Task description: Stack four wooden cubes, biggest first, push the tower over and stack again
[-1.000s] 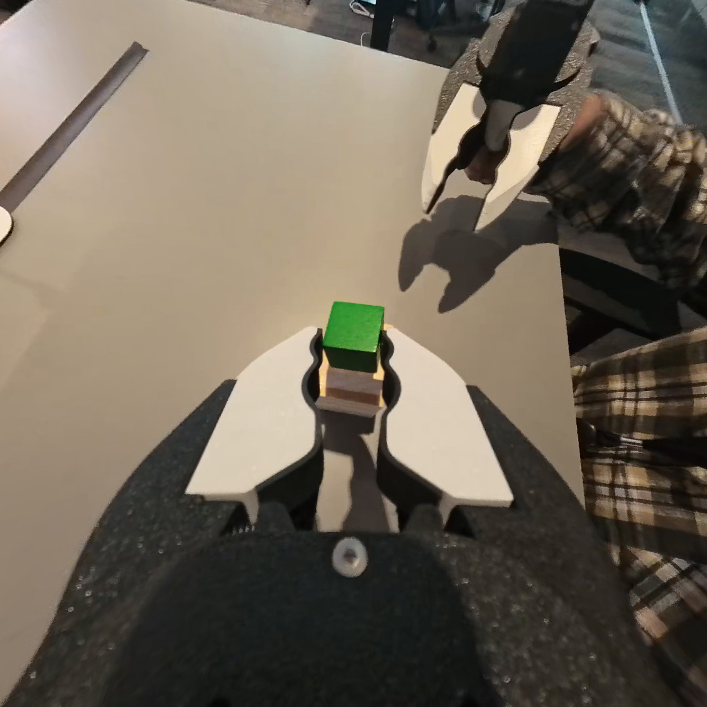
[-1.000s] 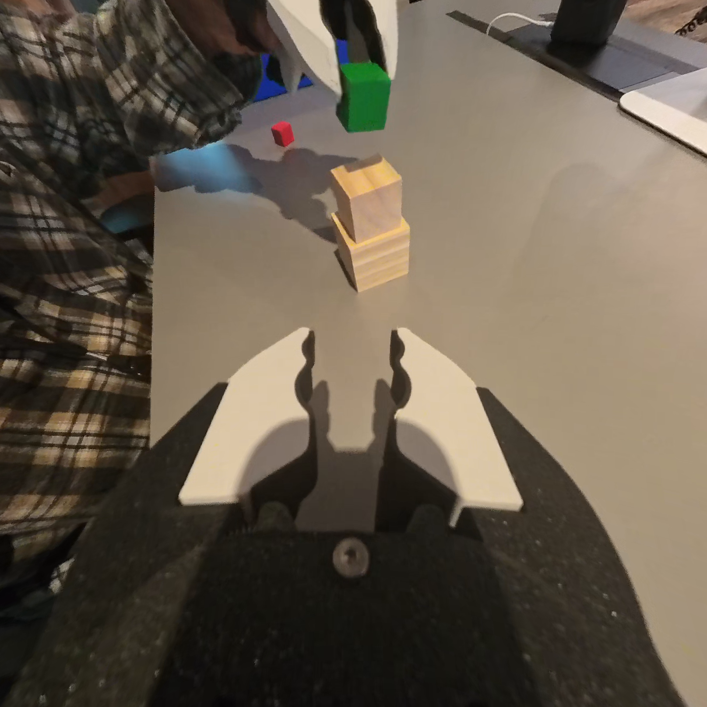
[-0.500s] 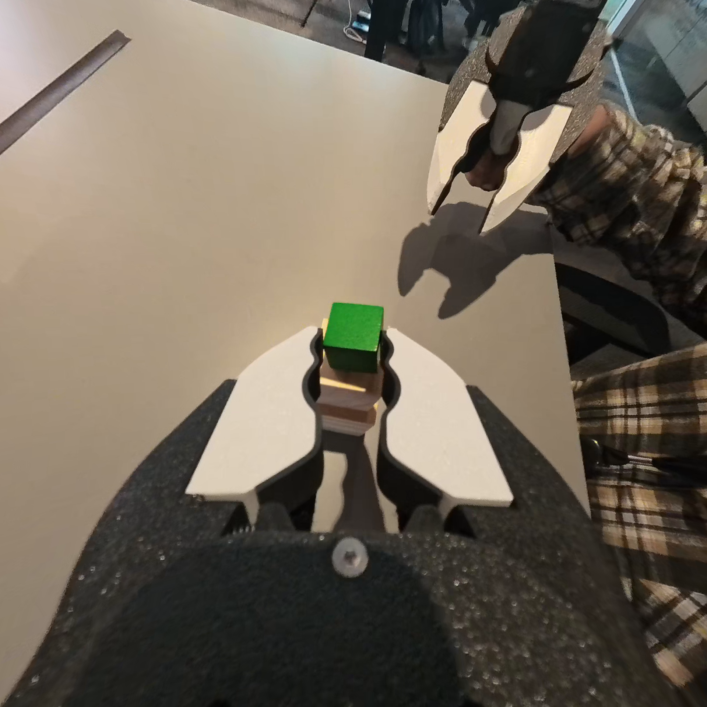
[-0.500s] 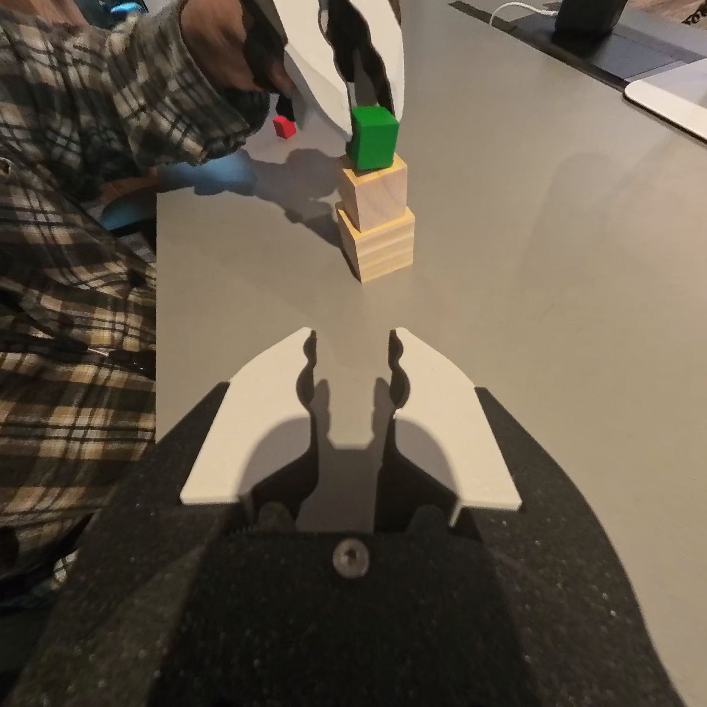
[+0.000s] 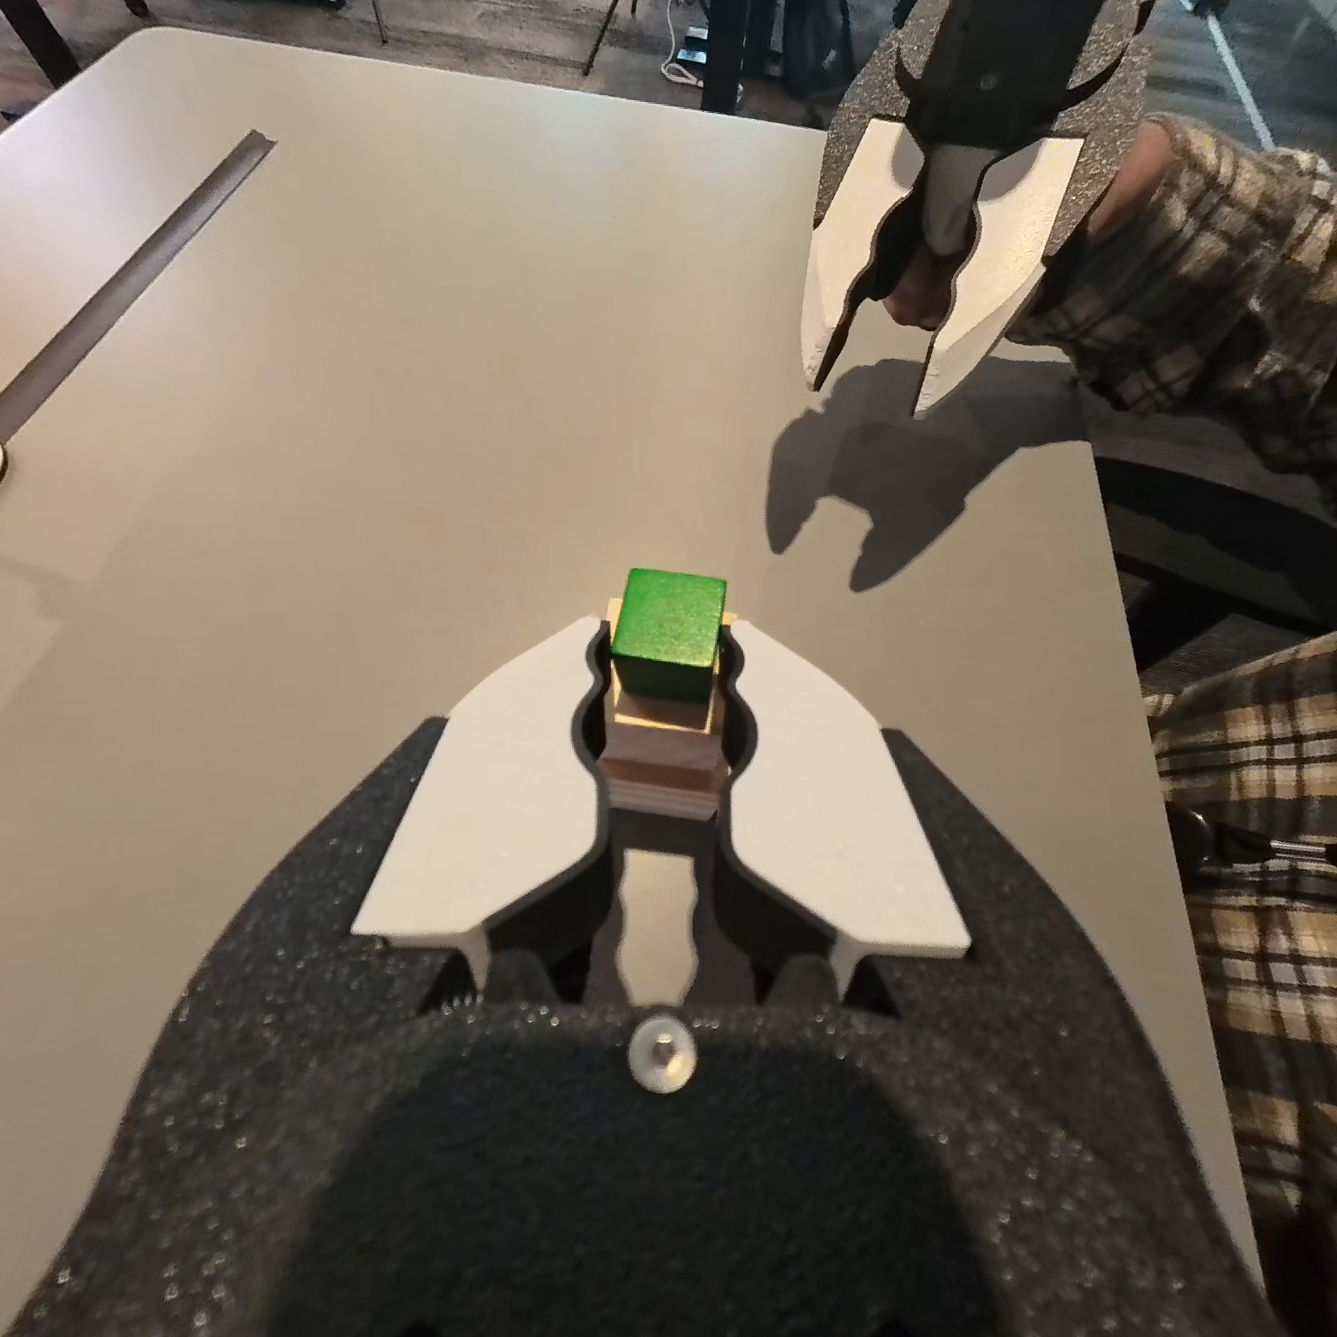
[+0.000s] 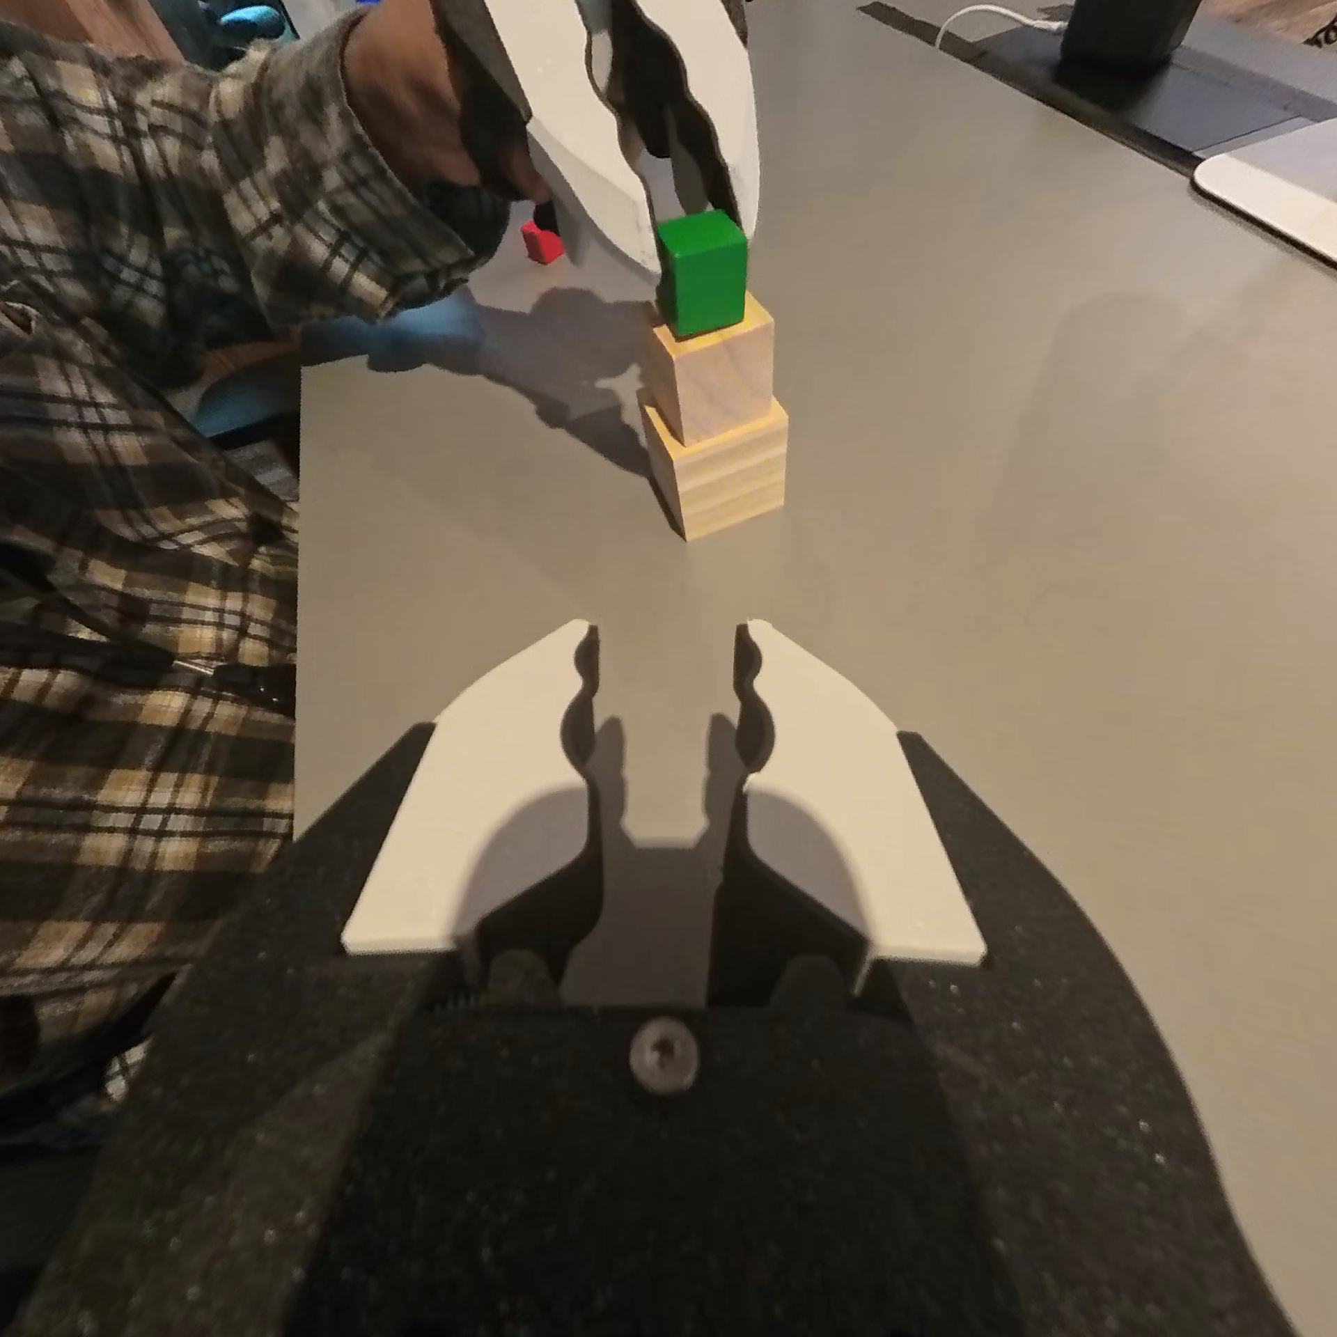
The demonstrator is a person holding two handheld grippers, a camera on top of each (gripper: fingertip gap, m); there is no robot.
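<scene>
Two pale wooden cubes are stacked on the grey table, the larger cube under the smaller one. My left gripper is shut on a green cube that now rests on top of the stack; it also shows in the right wrist view. The pale cubes show between my left fingers. My right gripper is open and empty, short of the tower and above the table; it also shows in the left wrist view. A small red cube lies behind, partly hidden.
A person's plaid sleeve and lap run along the table's near edge. A dark slot crosses the far left of the table. A white flat slab and a black stand with a cable sit at the far right. Measured from the fingertips, the white flat slab is 40 centimetres or so from the left gripper and 45 centimetres from the right.
My left gripper has come down with the green cube, from well above the two pale cubes to resting on them. My right gripper has stayed open and nearly still.
</scene>
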